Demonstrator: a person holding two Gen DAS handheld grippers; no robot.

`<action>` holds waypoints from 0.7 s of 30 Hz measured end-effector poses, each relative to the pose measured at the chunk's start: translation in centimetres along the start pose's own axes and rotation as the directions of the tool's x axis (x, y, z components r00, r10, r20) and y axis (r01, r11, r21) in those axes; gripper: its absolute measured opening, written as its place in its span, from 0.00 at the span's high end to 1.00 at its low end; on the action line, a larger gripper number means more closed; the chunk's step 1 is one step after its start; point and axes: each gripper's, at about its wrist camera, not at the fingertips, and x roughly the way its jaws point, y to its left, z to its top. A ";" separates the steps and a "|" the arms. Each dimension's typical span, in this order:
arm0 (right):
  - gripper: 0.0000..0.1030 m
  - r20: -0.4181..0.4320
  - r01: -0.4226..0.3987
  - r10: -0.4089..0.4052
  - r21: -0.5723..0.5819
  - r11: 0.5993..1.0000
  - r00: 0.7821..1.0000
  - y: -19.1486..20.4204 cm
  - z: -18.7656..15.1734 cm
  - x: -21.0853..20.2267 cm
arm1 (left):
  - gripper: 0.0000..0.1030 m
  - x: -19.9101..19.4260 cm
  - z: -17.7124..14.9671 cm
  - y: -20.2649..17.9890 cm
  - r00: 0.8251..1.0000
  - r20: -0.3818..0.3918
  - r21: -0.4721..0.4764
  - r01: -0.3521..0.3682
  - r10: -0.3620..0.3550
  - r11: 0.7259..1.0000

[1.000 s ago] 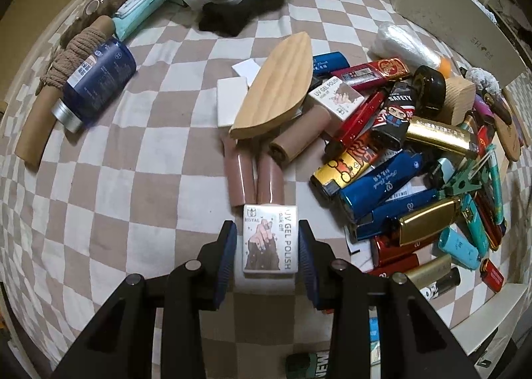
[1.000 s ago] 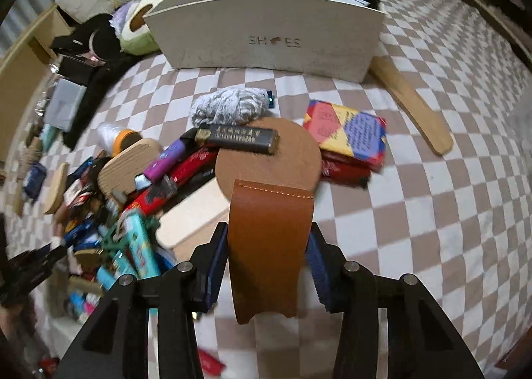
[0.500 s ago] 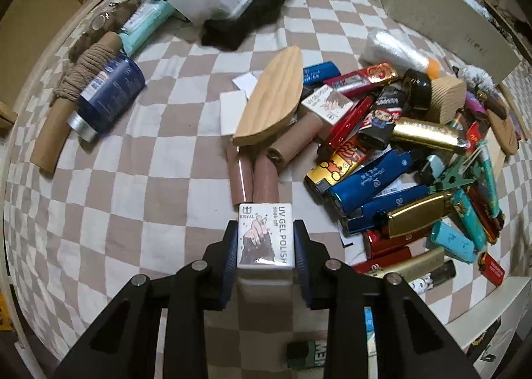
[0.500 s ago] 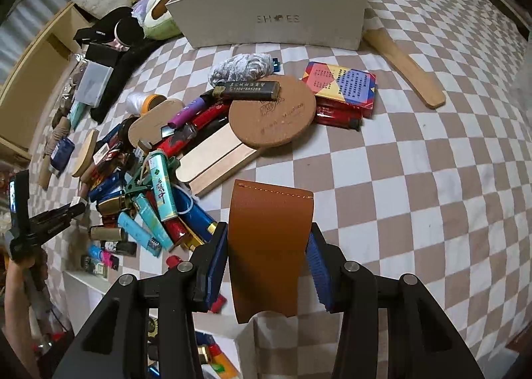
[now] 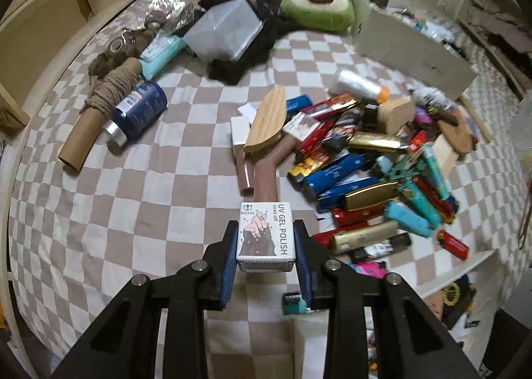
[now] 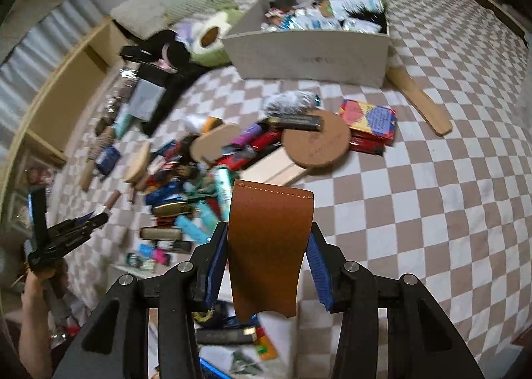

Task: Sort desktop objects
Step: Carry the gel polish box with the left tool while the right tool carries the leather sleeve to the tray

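Note:
My left gripper (image 5: 266,246) is shut on a white UV gel polish box (image 5: 266,232) and holds it above the checkered cloth (image 5: 99,212), near its front edge. My right gripper (image 6: 266,262) is shut on a brown leather piece (image 6: 269,246) with stitched top, held above the cloth's front edge. A pile of lighters and tubes (image 5: 365,179) lies right of the left gripper. The same pile (image 6: 199,186) shows left of the right gripper. The left gripper (image 6: 63,236) shows at the far left of the right wrist view.
A blue can (image 5: 136,112) and a cardboard tube (image 5: 96,122) lie at left. A wooden oval (image 5: 267,119), an avocado plush (image 5: 316,6) and a grey box (image 6: 309,49) sit farther back. A cork disc (image 6: 316,142), coloured packet (image 6: 369,119) and wooden paddle (image 6: 419,102) lie right.
My left gripper closed on the gel polish box and lifted it back from the cloth. My right gripper rose and pulled back with the leather piece.

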 end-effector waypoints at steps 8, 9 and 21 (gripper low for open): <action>0.55 -0.013 -0.077 0.077 -0.050 0.996 0.997 1.9 -2.2 -2.1 | 0.70 -3.6 -1.3 0.2 0.996 0.066 0.006 0.068 -0.068 0.998; 0.55 -0.017 -0.084 0.083 -0.054 0.995 0.996 2.0 -2.5 -2.2 | 0.70 -3.9 -1.6 0.1 0.994 0.069 0.010 0.083 -0.083 0.997; 0.55 -0.053 -0.165 0.161 -0.089 0.982 0.986 3.8 -5.1 -2.7 | 0.70 -7.1 -4.4 -2.9 0.979 0.073 0.134 0.182 -0.193 0.974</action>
